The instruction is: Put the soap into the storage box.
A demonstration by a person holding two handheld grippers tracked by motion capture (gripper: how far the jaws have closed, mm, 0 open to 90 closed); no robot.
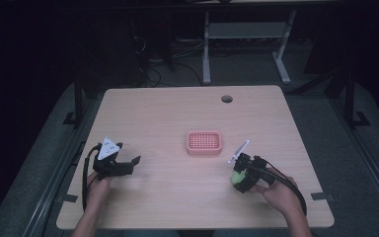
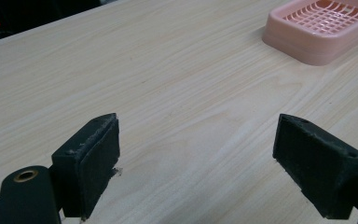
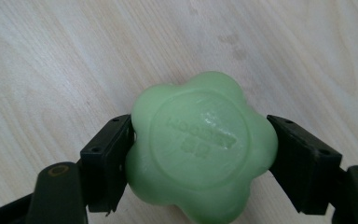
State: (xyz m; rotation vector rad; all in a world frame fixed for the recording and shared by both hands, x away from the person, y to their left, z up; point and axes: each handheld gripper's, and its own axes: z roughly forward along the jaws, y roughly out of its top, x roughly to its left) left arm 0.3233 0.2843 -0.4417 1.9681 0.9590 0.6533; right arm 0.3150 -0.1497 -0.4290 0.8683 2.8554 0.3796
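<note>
My right tongs (image 3: 200, 154) are clamped on the green flower-shaped soap (image 3: 200, 149), jaws pressing its two sides, just above the tabletop (image 1: 177, 187) near my edge. My left tongs (image 2: 196, 163) gape apart over bare wood. Farther out sits the pink soap dish (image 1: 204, 142), mid-table between them

A dim lab or office workroom. A light wooden desk (image 1: 177, 108) with a cable hole (image 1: 226, 98) at 12 o'clock. Tangled cables (image 1: 153, 69) and a metal desk frame (image 1: 246, 34) lie beyond.
</note>
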